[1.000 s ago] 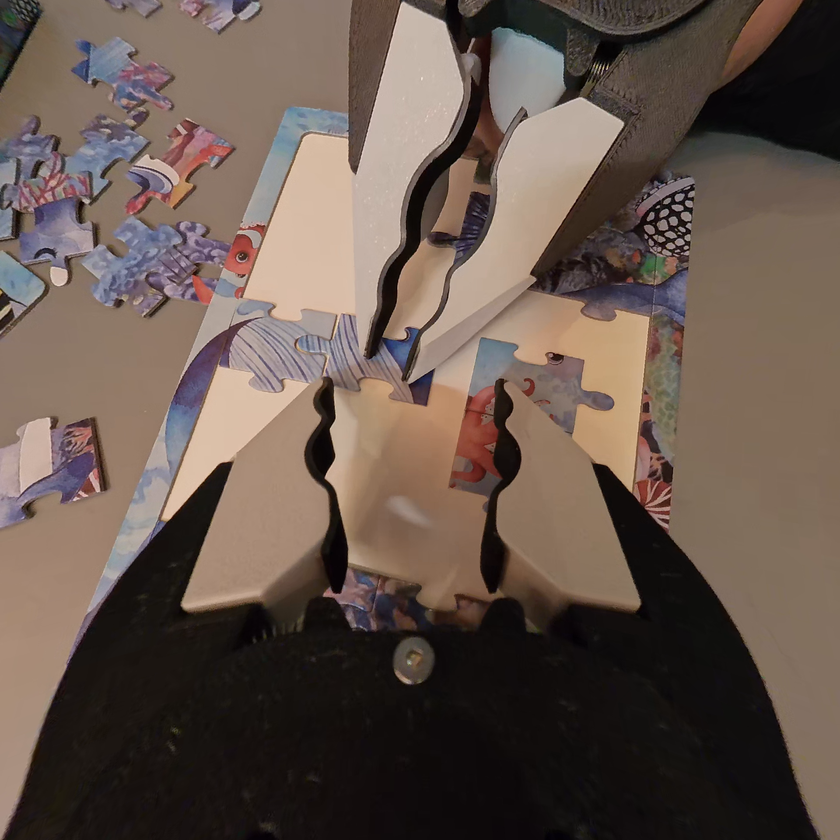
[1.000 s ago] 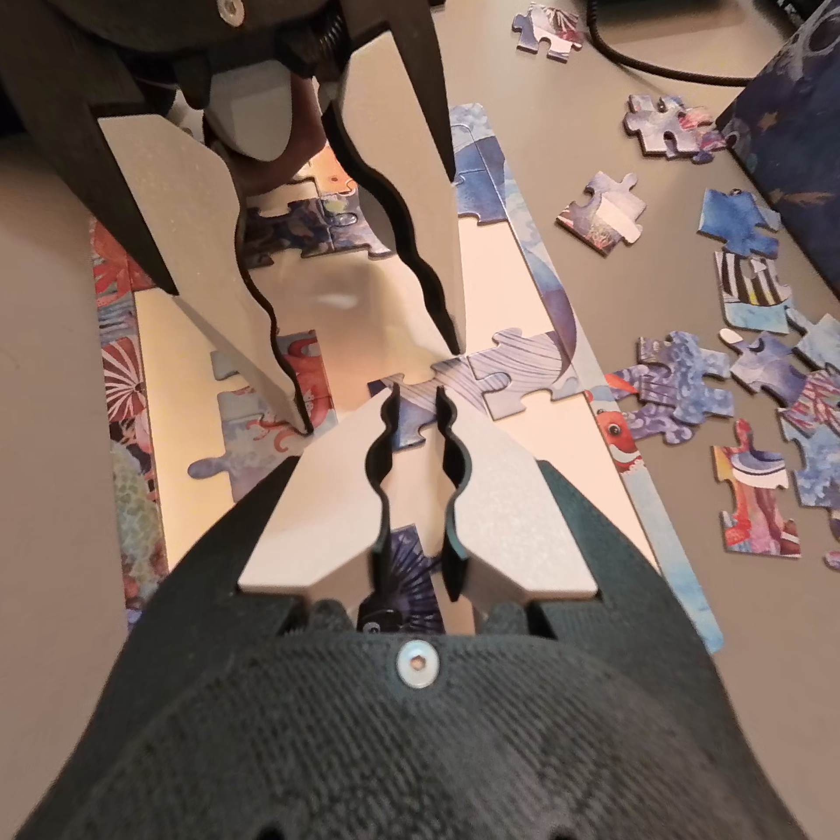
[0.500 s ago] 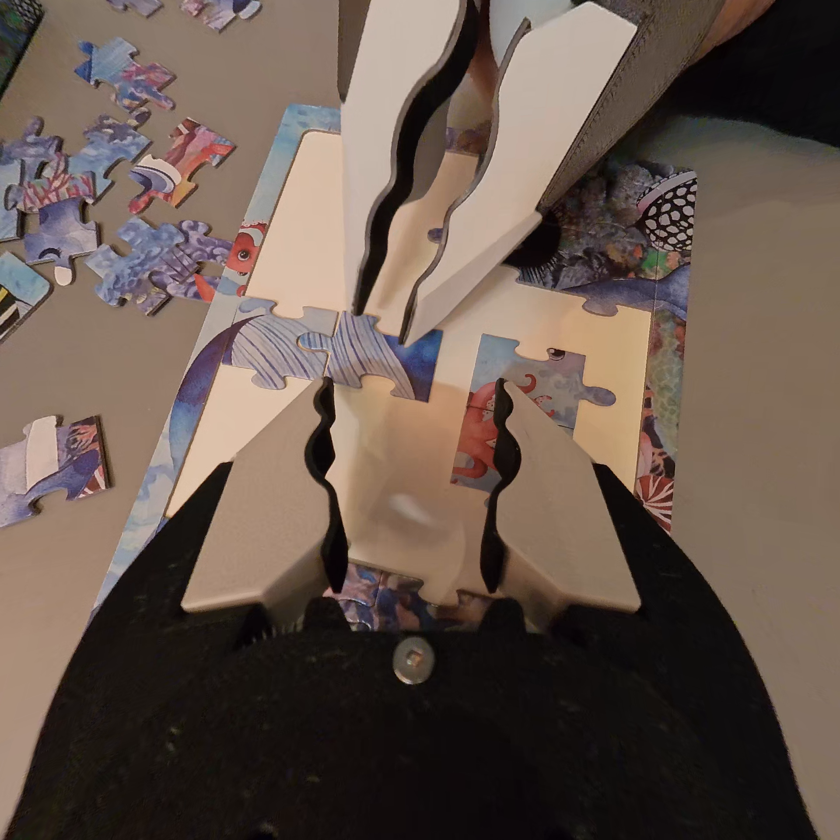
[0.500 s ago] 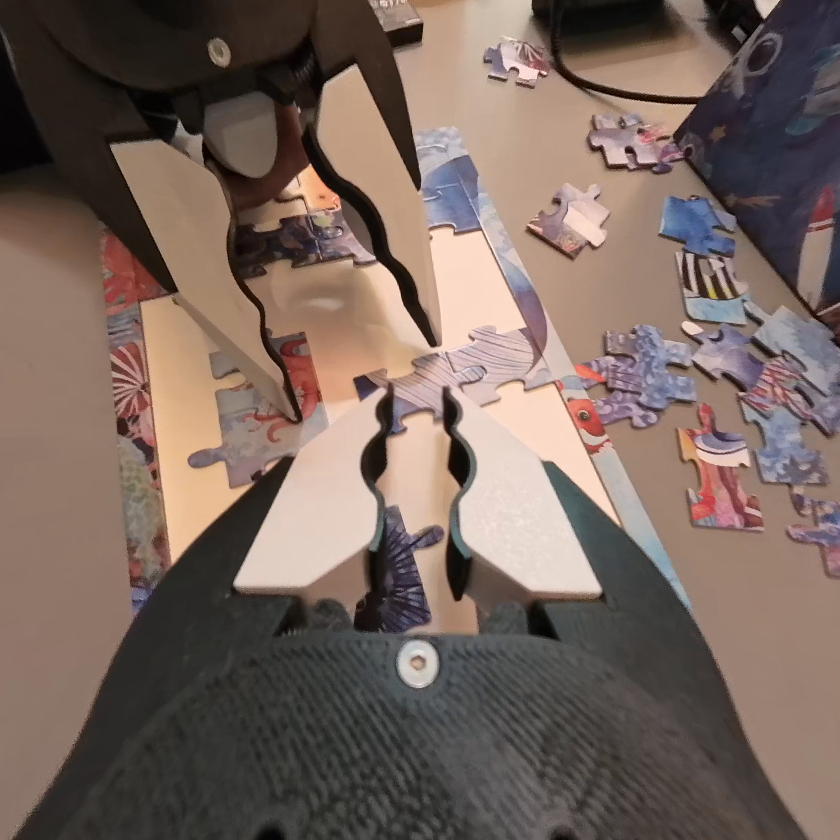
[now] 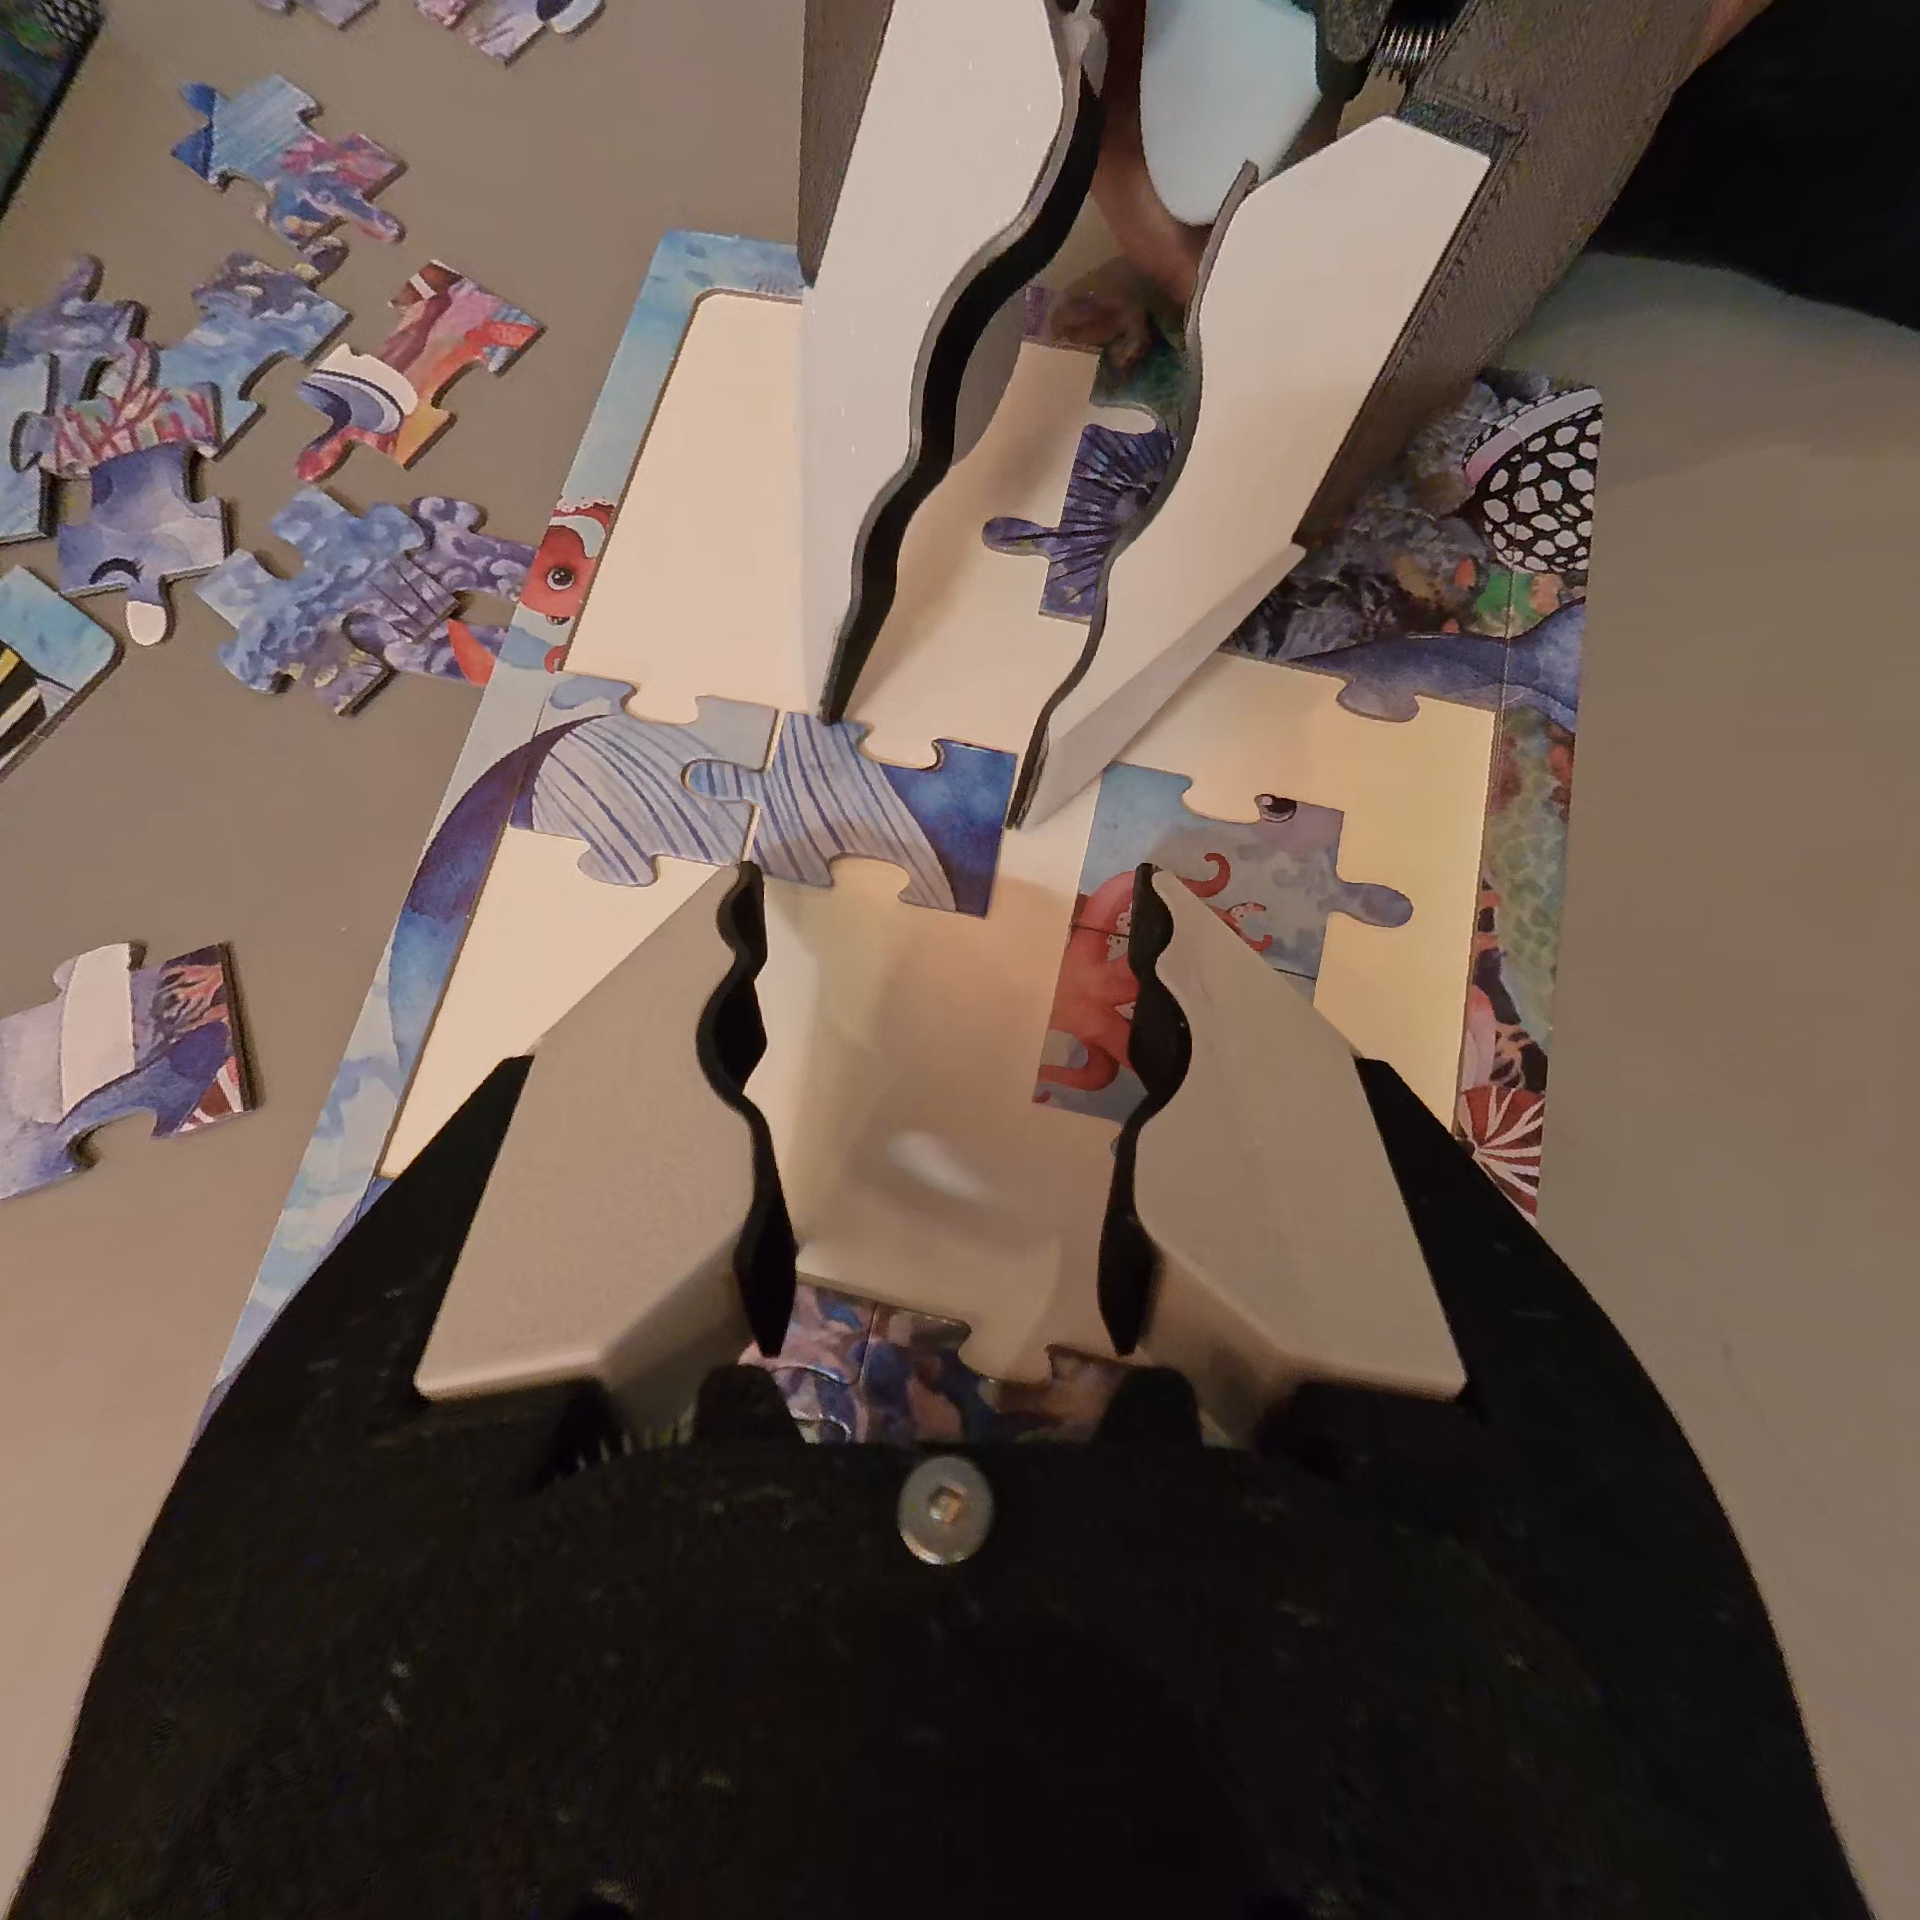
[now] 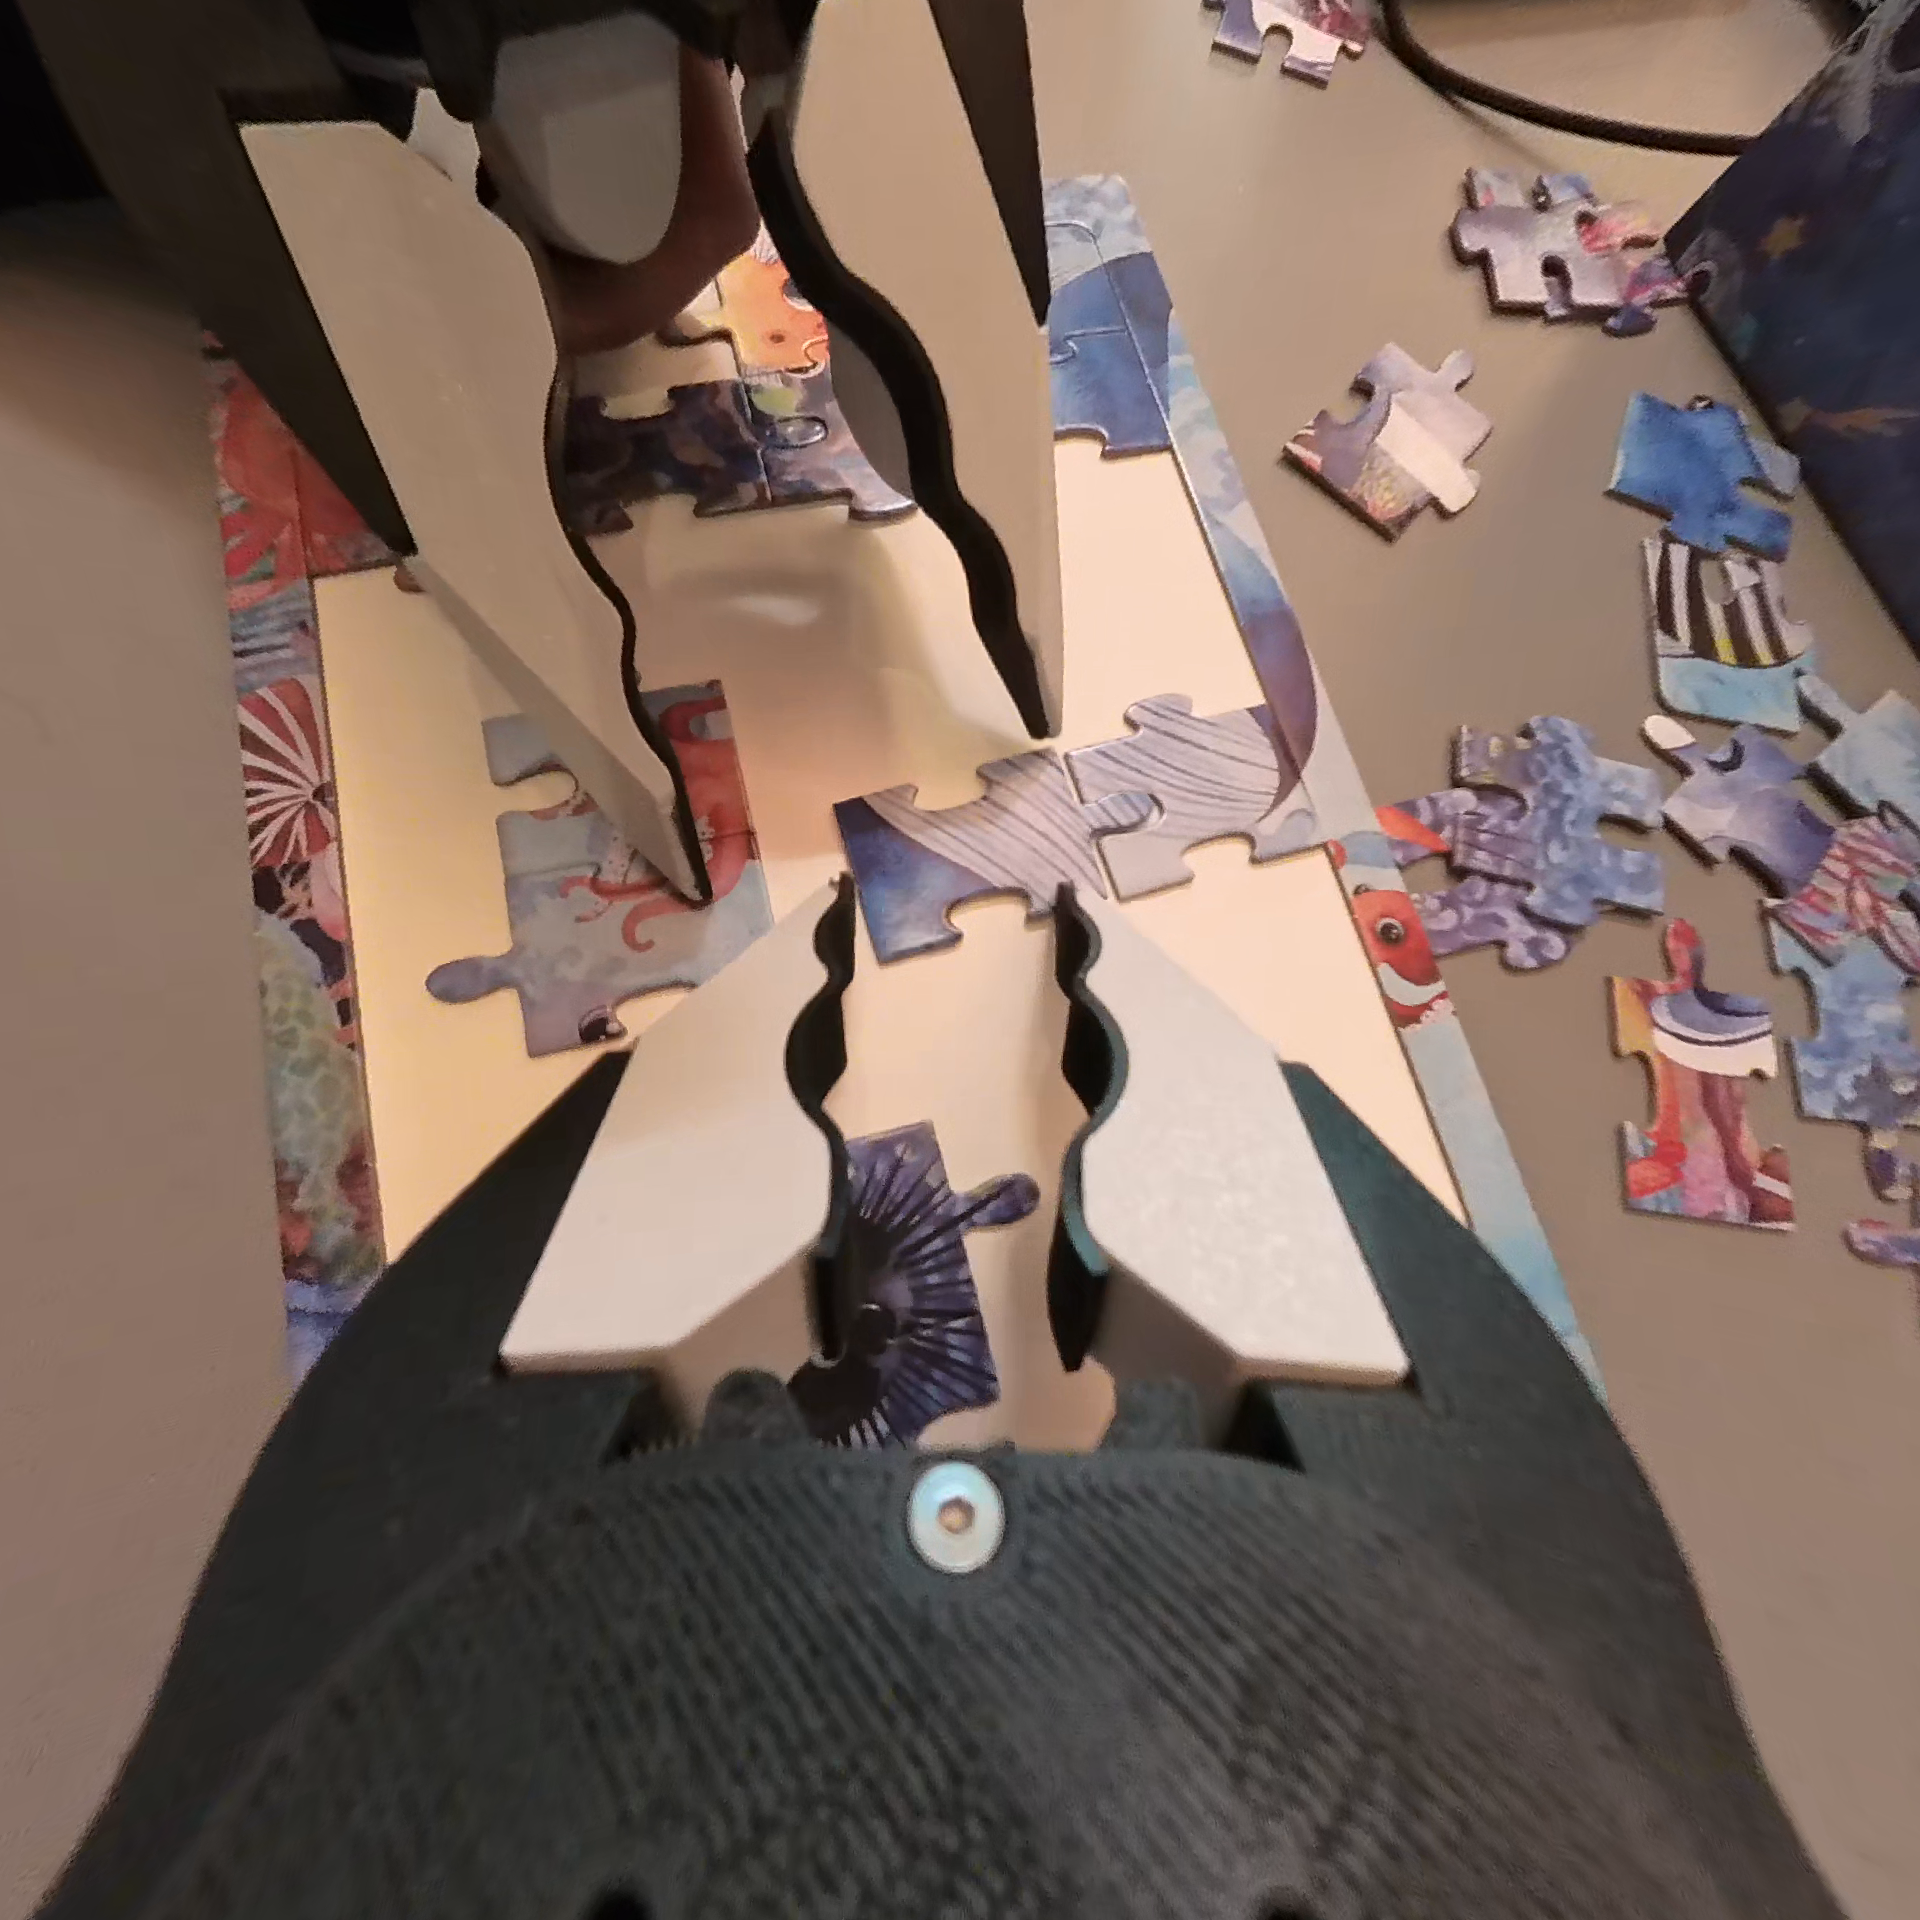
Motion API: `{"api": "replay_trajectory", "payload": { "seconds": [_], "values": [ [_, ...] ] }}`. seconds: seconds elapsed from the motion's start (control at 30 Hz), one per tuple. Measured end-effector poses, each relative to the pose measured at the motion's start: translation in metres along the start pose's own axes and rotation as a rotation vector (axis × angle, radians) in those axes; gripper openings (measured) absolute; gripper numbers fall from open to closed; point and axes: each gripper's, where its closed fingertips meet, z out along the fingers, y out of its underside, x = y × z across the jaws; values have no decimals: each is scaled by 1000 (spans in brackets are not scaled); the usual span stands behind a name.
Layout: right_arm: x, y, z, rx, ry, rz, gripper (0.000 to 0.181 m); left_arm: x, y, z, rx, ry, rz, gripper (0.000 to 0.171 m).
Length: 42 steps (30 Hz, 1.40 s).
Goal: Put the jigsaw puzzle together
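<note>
The puzzle tray (image 5: 707, 436) has a cream base and a printed sea border. A striped blue whale piece (image 5: 873, 821) sits interlocked with its neighbour (image 5: 623, 800) at the tray's left edge. My left gripper (image 5: 943, 878) is open and empty just short of it. My right gripper (image 5: 930, 769) comes from the far side, open, with its tips at the piece's far edge and right corner. In the right wrist view, my right gripper (image 6: 951, 888) is open by the whale piece (image 6: 966, 842), facing the left gripper (image 6: 868, 810).
Octopus pieces (image 5: 1195, 935) and a dark urchin piece (image 5: 1101, 509) lie in the tray. Several loose pieces (image 5: 343, 592) are scattered on the grey table left of the tray. In the right wrist view, a dark blue box (image 6: 1829, 260) and a black cable (image 6: 1558, 114) are at the far right. Only a small space, under 4 cm, lies between the two pairs of fingers.
My right gripper's jaws have widened and let go of the striped whale piece, which now lies flat, joined to its neighbour. My left gripper has stayed open and almost still.
</note>
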Motion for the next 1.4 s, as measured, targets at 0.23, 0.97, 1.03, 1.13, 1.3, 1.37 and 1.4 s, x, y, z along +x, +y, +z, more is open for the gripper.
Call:
{"api": "replay_trajectory", "payload": {
  "seconds": [0.23, 0.97, 1.03, 1.13, 1.3, 1.37, 1.4],
  "values": [
    [0, -1, 1, 4, -4, 15, 37, 0, 0, 0, 0, 0, 2, 69],
    [3, -8, -2, 30, 19, 6, 39, 4, -1, 1, 3, 10, 9, 66],
    [3, -8, -1, 30, 19, 11, 43, 4, -1, 1, 3, 10, 9, 66],
    [3, -14, 2, 51, 7, 24, 51, 4, -1, 1, 3, 11, 8, 66],
    [16, -18, 7, 42, 70, 5, 29, -3, -4, -2, 20, -47, 43, 47],
    [26, -20, 4, 53, 107, 15, 10, -7, -3, -2, 16, -67, 37, 43],
    [32, -23, 3, 72, 120, 37, 0, -8, -3, -2, 14, -69, 29, 43]
  ]
}}
